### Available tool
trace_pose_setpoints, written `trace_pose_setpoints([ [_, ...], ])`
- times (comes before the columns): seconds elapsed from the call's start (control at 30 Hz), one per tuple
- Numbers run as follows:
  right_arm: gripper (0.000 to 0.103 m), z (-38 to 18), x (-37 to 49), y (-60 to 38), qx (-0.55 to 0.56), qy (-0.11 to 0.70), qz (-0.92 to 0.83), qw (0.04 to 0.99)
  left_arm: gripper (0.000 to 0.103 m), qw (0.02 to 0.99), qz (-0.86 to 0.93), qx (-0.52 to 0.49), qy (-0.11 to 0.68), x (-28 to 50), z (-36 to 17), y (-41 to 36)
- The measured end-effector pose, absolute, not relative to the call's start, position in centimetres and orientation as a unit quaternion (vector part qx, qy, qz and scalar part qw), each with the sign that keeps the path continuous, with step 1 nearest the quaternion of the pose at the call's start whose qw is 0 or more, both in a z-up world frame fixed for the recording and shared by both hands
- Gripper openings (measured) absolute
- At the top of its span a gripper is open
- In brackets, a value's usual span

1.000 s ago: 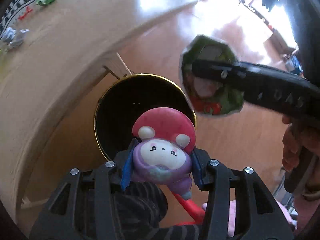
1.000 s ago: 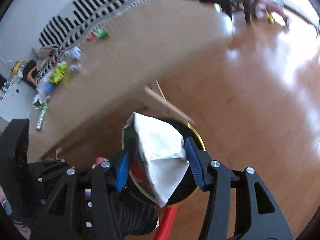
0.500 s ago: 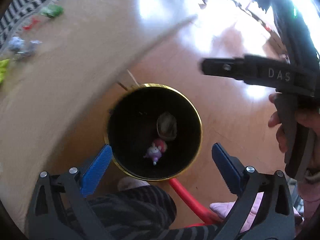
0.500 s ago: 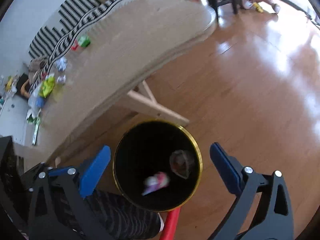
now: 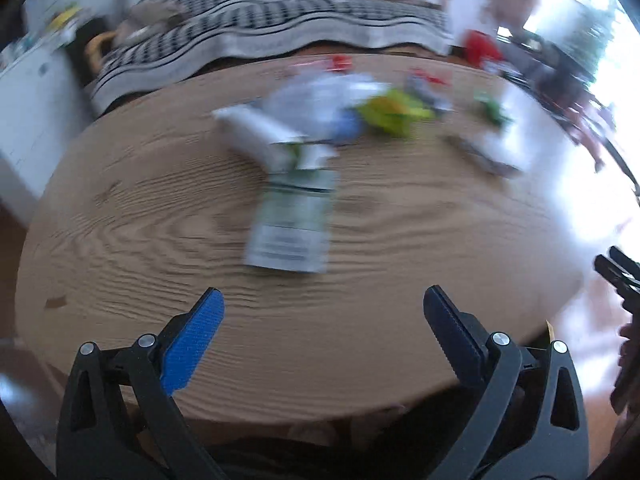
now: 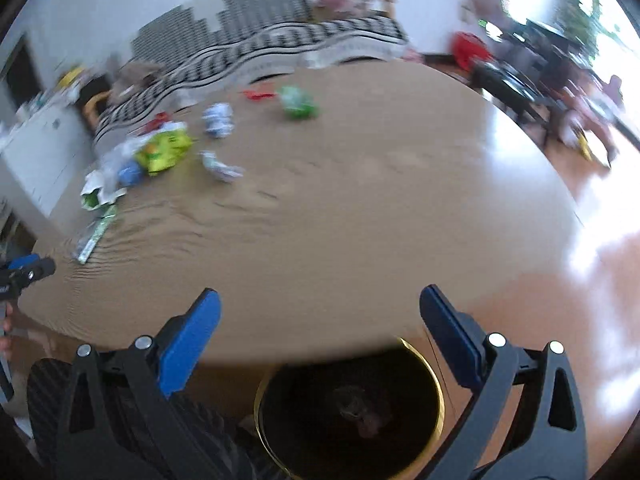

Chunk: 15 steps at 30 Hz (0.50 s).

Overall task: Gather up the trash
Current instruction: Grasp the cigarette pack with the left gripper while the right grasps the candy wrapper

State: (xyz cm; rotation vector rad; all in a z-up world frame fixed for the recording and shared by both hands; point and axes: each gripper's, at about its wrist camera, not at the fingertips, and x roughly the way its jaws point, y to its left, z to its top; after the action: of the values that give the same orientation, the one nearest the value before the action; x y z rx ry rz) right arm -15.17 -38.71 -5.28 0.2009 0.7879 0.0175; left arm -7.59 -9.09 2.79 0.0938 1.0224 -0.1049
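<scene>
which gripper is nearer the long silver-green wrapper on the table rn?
Left. The left gripper, jaws open, faces the wrapper just ahead over the table. The right gripper, also open, sits farther right, above the bin.

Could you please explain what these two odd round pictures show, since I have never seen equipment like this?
A person holds a two-finger gripper in each hand, and a fisheye camera on each looks forward along its fingers. The left gripper and the right gripper are both open and hold nothing. Both look over a wooden table strewn with blurred litter: a pale flat wrapper, a yellow-green packet and a green crumpled piece. Beneath the table's near edge stands a black bin with a gold rim, with some trash inside.
</scene>
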Motion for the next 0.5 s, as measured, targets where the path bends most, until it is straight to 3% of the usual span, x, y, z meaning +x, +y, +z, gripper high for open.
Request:
trace_pose_setpoints([
  [0.5, 0.098, -7.3, 0.6, -31.7, 0.0, 0.446, 0.05, 0.894, 0.097, 0.841, -0.053, 0.055, 0.536, 0.0, -2.6, -7.8],
])
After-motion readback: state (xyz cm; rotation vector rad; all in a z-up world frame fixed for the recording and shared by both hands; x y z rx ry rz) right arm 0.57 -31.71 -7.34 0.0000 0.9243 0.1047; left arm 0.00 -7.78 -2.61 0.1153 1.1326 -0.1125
